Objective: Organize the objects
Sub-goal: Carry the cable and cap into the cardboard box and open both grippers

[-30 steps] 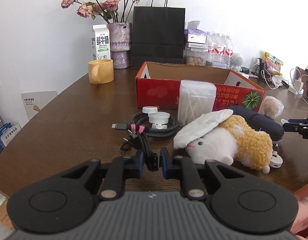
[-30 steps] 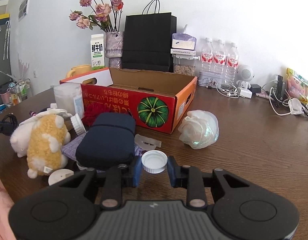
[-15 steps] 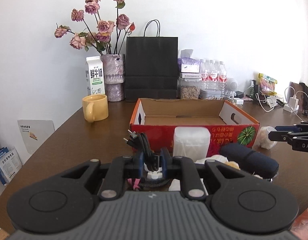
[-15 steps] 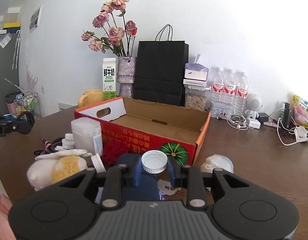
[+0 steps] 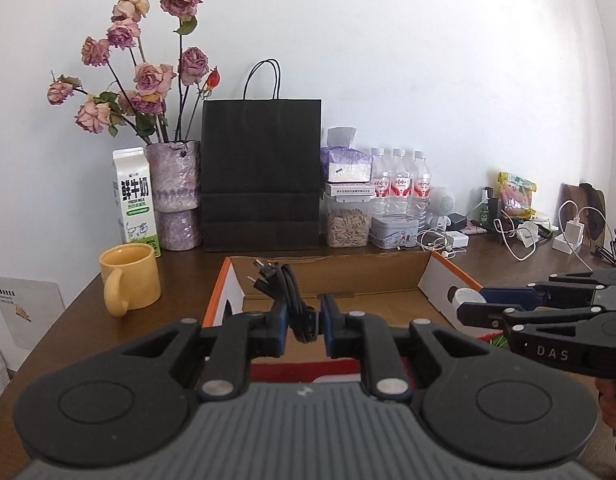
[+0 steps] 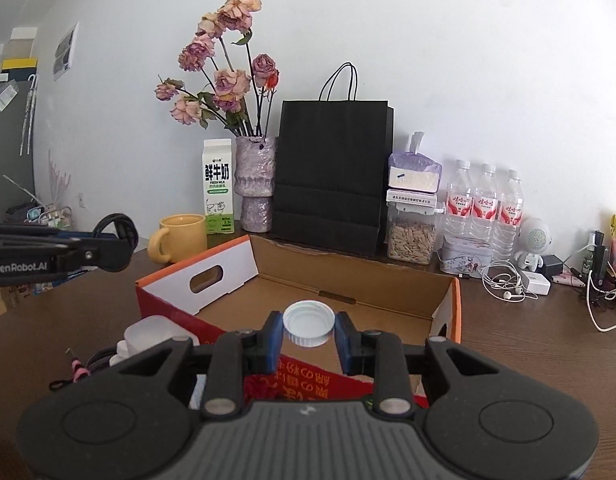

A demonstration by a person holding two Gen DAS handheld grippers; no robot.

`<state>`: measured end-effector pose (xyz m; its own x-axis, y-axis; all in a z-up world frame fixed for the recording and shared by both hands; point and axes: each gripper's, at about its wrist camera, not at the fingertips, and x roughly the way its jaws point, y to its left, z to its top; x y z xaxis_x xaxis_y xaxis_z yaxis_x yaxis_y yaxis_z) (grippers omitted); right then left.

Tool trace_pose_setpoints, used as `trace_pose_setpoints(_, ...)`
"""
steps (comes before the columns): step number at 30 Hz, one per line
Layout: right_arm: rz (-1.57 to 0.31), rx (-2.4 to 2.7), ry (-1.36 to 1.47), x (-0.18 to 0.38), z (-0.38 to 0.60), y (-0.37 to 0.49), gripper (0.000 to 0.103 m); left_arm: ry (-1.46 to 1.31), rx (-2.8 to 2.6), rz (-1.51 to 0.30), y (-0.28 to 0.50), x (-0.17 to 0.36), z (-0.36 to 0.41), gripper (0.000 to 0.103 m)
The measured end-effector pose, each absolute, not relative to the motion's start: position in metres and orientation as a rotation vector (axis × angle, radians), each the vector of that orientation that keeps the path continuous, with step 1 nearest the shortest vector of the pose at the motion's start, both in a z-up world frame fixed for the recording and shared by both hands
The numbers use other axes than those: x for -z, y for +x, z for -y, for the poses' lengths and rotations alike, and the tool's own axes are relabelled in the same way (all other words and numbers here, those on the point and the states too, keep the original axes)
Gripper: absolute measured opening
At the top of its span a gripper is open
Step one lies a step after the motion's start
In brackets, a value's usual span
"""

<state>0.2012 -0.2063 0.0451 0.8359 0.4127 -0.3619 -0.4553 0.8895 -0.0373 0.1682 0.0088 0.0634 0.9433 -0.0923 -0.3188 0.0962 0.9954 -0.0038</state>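
Note:
My left gripper (image 5: 302, 322) is shut on a bundled black cable (image 5: 286, 286) and holds it in the air above the front left of the open red cardboard box (image 5: 324, 270). My right gripper (image 6: 308, 332) is shut on a white bottle cap (image 6: 308, 322) and holds it above the front edge of the same box (image 6: 348, 280). The right gripper also shows at the right of the left wrist view (image 5: 464, 304), with the cap (image 5: 466, 296) near the box's right flap. The left gripper with the cable loop (image 6: 116, 236) shows at the left of the right wrist view.
Behind the box stand a black paper bag (image 5: 262, 172), a vase of dried roses (image 5: 176, 196), a milk carton (image 5: 134, 200), a yellow mug (image 5: 128, 278), a seed jar and water bottles (image 6: 484, 208). Chargers and cables lie at the right (image 6: 512, 284). A white container (image 6: 156, 334) stands before the box.
Both grippers rose from the table and moved forward toward the box, the left carrying the cable, the right carrying the cap. The plush toy and pouch have dropped out of view.

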Motion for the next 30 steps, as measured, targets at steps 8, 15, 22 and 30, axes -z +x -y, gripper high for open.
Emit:
trace_pose_setpoints(8,-0.427,-0.436,-0.116,-0.037,0.183,0.262,0.027,-0.004,0.122,-0.367,0.234,-0.059,0.004,0.018)
trace_pose_setpoints(15,-0.505,-0.399,-0.113,-0.025,0.174,0.301,0.027,-0.038,0.119,-0.458,0.272,-0.044,0.006,0.018)
trace_pose_setpoints(22,-0.546,-0.394,-0.133,-0.013,0.168,0.307,0.043,-0.057,0.094,-0.477,0.278,-0.037,0.000,0.054)
trace_pose_setpoints(30,-0.534,-0.378,-0.126,-0.014,0.171,0.301,0.103,-0.035,0.040,-0.418,0.266,-0.046,0.004,0.103)
